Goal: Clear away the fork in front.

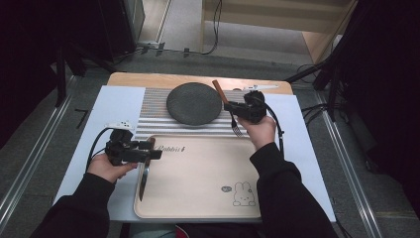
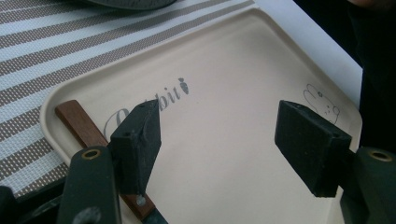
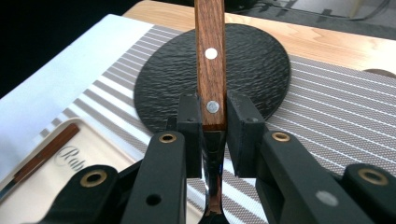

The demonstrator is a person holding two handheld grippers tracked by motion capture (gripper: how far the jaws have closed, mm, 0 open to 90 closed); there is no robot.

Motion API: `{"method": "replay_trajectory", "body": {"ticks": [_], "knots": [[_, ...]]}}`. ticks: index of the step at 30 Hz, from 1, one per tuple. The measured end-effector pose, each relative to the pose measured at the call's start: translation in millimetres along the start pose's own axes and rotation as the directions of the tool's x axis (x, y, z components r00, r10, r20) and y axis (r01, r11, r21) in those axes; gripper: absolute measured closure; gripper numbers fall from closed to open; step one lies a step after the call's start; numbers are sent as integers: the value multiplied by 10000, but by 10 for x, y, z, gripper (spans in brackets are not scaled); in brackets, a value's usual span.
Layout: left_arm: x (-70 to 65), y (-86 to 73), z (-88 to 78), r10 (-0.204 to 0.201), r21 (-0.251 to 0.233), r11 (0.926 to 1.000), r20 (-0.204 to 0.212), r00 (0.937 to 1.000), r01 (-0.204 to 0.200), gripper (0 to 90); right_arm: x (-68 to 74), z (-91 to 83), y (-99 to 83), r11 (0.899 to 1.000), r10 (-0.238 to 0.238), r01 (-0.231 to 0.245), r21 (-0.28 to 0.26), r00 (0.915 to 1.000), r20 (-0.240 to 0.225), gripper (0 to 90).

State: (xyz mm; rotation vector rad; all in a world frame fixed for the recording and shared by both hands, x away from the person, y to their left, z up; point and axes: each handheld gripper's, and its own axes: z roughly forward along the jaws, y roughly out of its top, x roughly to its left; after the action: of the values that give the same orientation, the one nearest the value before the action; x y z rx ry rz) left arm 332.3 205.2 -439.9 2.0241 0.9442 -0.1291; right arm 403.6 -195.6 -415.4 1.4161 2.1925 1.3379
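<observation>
Right hand-held gripper [image 3: 211,135]: your hand holds it above the striped placemat [image 1: 153,116], beside the dark plate [image 1: 193,103], jaws clamped on the fork [image 3: 210,60] (wooden handle pointing away from you, tines toward you).
Left hand-held gripper [image 2: 224,140]: held level at the tray's [image 1: 198,198] left edge, jaws apart, nothing between them.
Knife [image 1: 143,181]: lies on the tray's left rim, under your left gripper.

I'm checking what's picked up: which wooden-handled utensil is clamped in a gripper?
The fork, clamped in the right gripper; the knife lies on the tray.
</observation>
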Motion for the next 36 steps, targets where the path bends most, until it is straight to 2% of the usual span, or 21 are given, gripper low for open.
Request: {"method": "replay_trajectory", "body": {"ticks": [5, 9, 20, 31, 33, 36], "knots": [[13, 80, 15, -168, -68, 9998, 36, 9999, 168, 323, 57, -74, -51, 9996, -240, 237, -157, 9996, -152, 753], [-1, 162, 45, -222, 7, 9998, -105, 9997, 222, 322, 80, -110, -100, 9991, -397, 392, -171, 9988, -279, 753], [-33, 353, 103, -73, -57, 10000, 7, 10000, 73, 322, 202, -173, -197, 9954, -924, 905, -316, 9938, -626, 753], [-53, 562, 186, -125, -152, 9998, 164, 9998, 128, 322, 294, -221, -298, 9902, -1333, 1289, -545, 9871, -884, 752], [-80, 604, 207, 77, -49, 10000, -35, 10000, -77, 319, 305, -222, -316, 9907, -1291, 1241, -562, 9870, -961, 753], [-113, 650, 230, 103, -78, 9999, 73, 9999, -102, 316, 338, -225, -335, 9887, -1418, 1359, -628, 9847, -1012, 752]]}}
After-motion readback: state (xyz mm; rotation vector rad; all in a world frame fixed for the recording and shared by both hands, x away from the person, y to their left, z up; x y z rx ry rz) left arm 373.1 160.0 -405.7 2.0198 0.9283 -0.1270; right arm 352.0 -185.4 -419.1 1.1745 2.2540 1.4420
